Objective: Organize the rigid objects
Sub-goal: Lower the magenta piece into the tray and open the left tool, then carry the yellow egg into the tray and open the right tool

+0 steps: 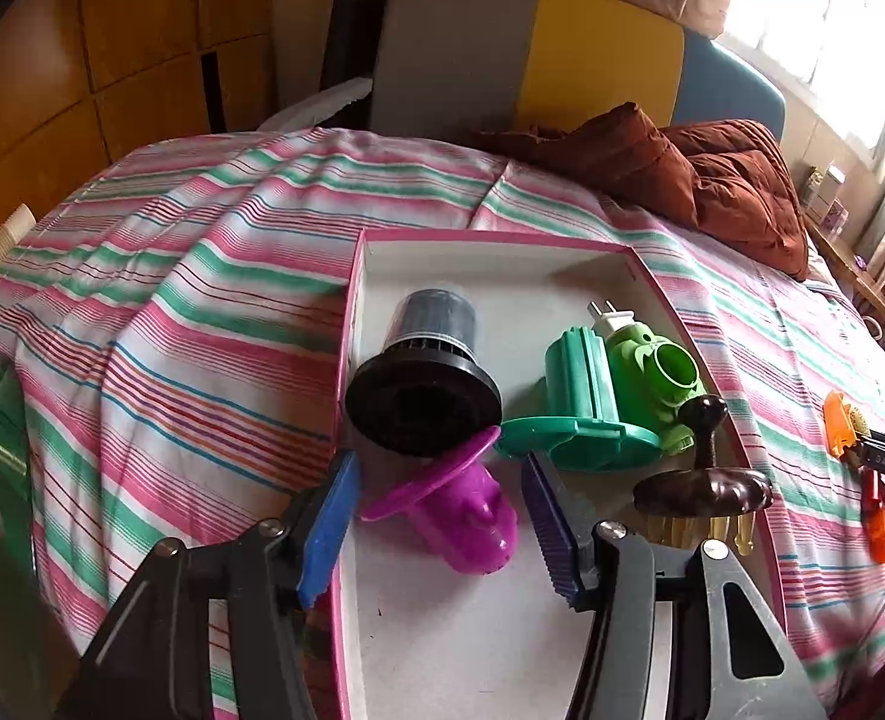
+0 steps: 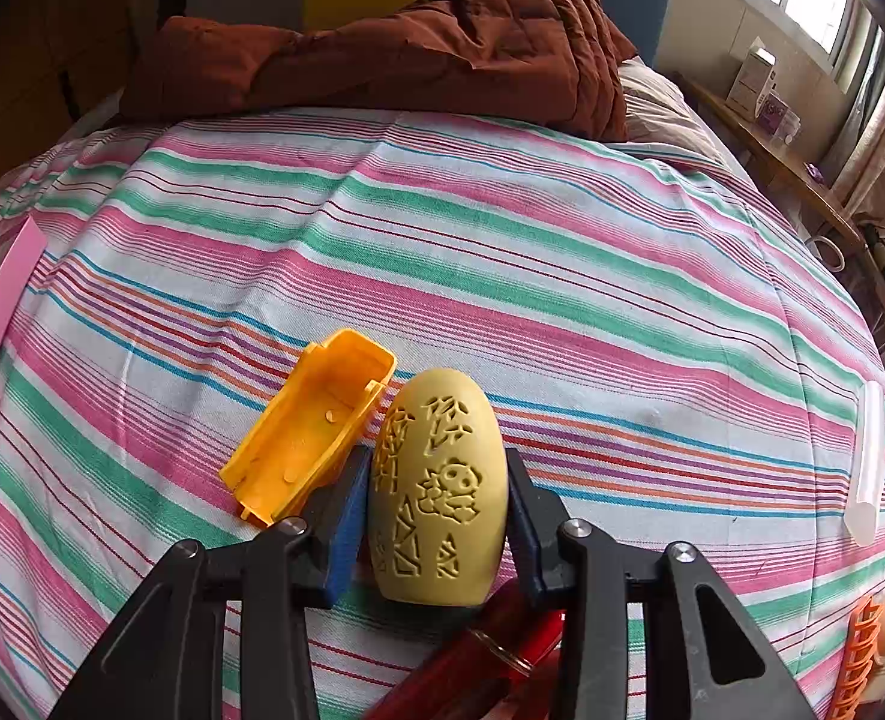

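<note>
A pink-rimmed white box point(image 1: 490, 258) lies on the striped bed. In it are a black filter cup point(image 1: 424, 372), a teal flanged piece point(image 1: 580, 402), a green plug-in toy point(image 1: 652, 372), a dark brown knobbed lid point(image 1: 703, 480) and a purple funnel-like piece point(image 1: 460, 504). My left gripper point(image 1: 436, 516) is open around the purple piece, which lies in the box. My right gripper point(image 2: 436, 510) is shut on a yellow carved egg-shaped piece point(image 2: 439, 486), beside an orange plastic shell point(image 2: 310, 426) on the sheet.
A brown quilt point(image 2: 418, 42) lies at the bed's far end. A white stick point(image 2: 865, 462) lies at right. Red and orange items point(image 2: 490, 660) lie under my right gripper. An orange basket point(image 2: 862, 654) shows at lower right. A shelf point(image 2: 796, 168) stands under the window.
</note>
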Demonstrator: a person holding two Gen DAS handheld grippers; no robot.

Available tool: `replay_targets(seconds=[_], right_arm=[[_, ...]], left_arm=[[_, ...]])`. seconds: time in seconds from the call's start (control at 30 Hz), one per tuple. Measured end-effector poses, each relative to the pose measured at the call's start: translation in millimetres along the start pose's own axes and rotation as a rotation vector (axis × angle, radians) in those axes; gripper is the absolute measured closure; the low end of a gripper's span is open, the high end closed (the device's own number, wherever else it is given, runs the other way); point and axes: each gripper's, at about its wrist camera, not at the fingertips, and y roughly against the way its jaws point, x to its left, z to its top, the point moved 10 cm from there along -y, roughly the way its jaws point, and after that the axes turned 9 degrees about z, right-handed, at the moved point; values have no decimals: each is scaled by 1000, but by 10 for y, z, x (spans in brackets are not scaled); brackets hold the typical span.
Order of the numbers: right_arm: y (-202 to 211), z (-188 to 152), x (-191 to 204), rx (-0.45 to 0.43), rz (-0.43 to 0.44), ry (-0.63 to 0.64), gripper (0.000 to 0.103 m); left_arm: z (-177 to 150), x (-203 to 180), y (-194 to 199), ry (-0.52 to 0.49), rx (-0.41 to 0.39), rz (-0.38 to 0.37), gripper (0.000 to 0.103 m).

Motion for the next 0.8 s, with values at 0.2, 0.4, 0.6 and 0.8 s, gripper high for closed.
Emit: replay_targets(seconds=[0.2,0.4,0.6,0.8], right_arm=[[11,0,6,-2,-9,4,62],[41,46,-16,-11,2,-34,62],[195,132,73,-73,32,-45,62],[483,181,387,-137,85,-4,62]], left_arm=[[36,134,254,23,-57,28,42],[-75,313,503,69,-68,55,40],[-215,390,582,85,-51,70,40],[-290,402,650,77,-58,77,39]])
